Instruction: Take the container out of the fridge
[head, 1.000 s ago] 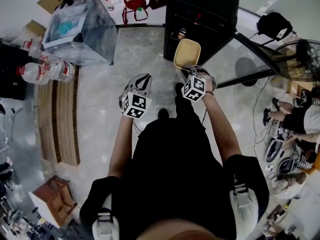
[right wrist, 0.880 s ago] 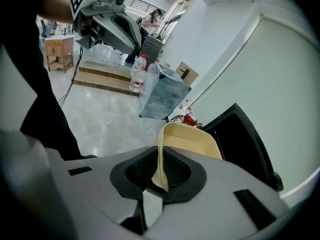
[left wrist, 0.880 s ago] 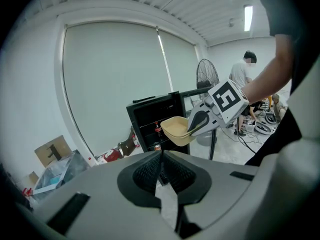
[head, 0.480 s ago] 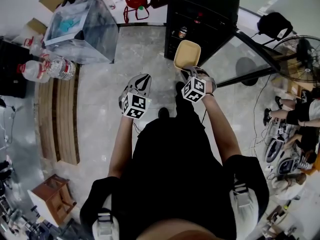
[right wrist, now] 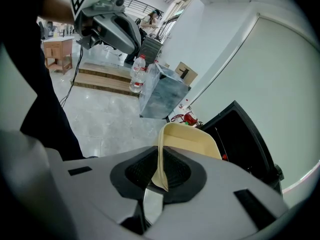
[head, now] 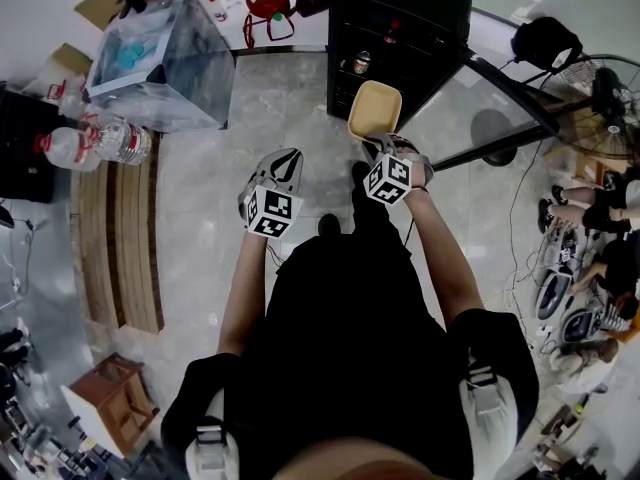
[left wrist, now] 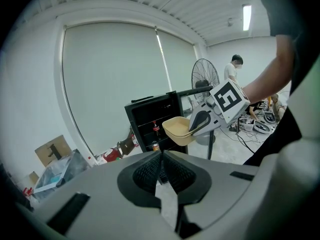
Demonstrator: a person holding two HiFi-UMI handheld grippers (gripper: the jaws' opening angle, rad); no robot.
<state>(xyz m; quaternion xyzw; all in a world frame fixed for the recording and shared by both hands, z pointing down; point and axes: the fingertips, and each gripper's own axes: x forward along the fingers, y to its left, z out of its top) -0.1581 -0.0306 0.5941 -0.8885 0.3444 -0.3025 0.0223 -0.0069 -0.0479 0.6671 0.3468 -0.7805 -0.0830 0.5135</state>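
A cream plastic container [head: 375,107] hangs in the air in front of the black fridge [head: 400,28], whose glass door [head: 490,118] stands swung open to the right. My right gripper [head: 381,146] is shut on the container's near rim; in the right gripper view the rim [right wrist: 161,164] runs between the jaws. The left gripper view shows the container [left wrist: 179,129] held off to the right. My left gripper [head: 285,163] is shut and holds nothing, lower and to the left. Bottles and a can [head: 362,64] stand on the fridge shelves.
A clear plastic storage box [head: 160,53] stands on the floor at the left, with water bottles [head: 95,140] beside a wooden pallet [head: 118,233]. A standing fan [head: 605,98] is at the right. People sit at the far right, among cables on the floor.
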